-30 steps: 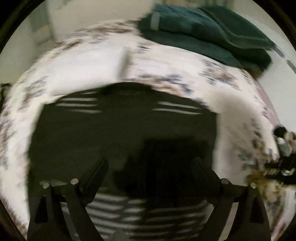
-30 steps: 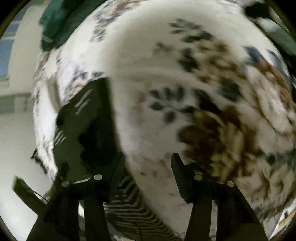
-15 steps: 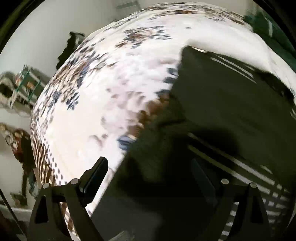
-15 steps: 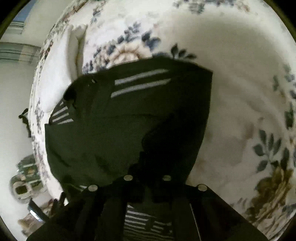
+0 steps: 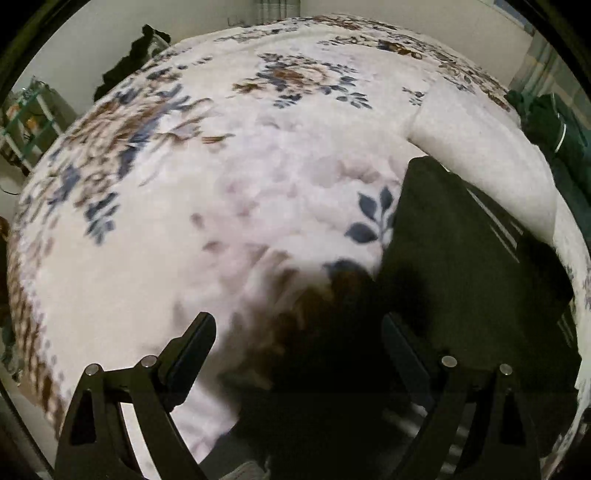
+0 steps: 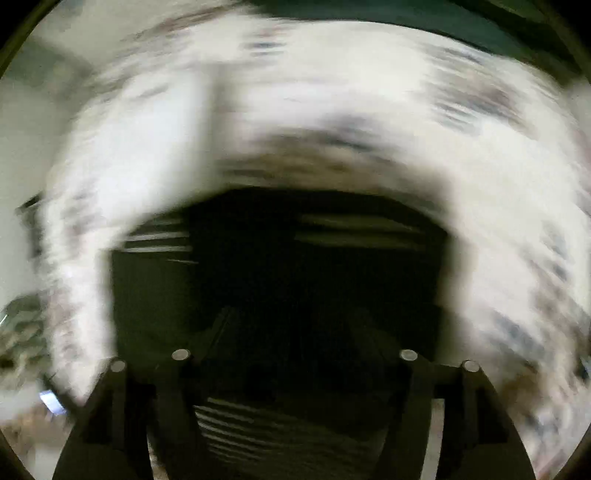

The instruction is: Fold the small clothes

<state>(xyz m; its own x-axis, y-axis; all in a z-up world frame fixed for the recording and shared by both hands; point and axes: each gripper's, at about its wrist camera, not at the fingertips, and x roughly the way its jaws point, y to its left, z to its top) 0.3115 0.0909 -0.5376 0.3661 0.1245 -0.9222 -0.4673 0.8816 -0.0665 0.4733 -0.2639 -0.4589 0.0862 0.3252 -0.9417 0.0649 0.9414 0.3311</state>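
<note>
A dark garment (image 5: 461,258) with thin white stripes lies flat on a floral bedcover (image 5: 221,184). In the left wrist view it fills the right side. My left gripper (image 5: 295,328) stands open above its left edge, one finger over the bedcover and the other over the cloth, nothing between them. The right wrist view is badly blurred. There the garment (image 6: 277,266) lies straight ahead, and my right gripper (image 6: 295,325) hangs over it with its jaws opening. I make out no cloth pinched between them.
A folded dark green towel (image 5: 565,140) lies at the bed's far right edge, and green cloth (image 6: 424,14) shows at the top of the right wrist view. Dark clothing (image 5: 136,55) hangs past the bed's far left. A shelf (image 5: 29,118) stands by the left wall.
The left view slid from over the garment to its left edge. The right gripper, shut half a second ago, now has its jaws apart, and its view has swung round over the garment.
</note>
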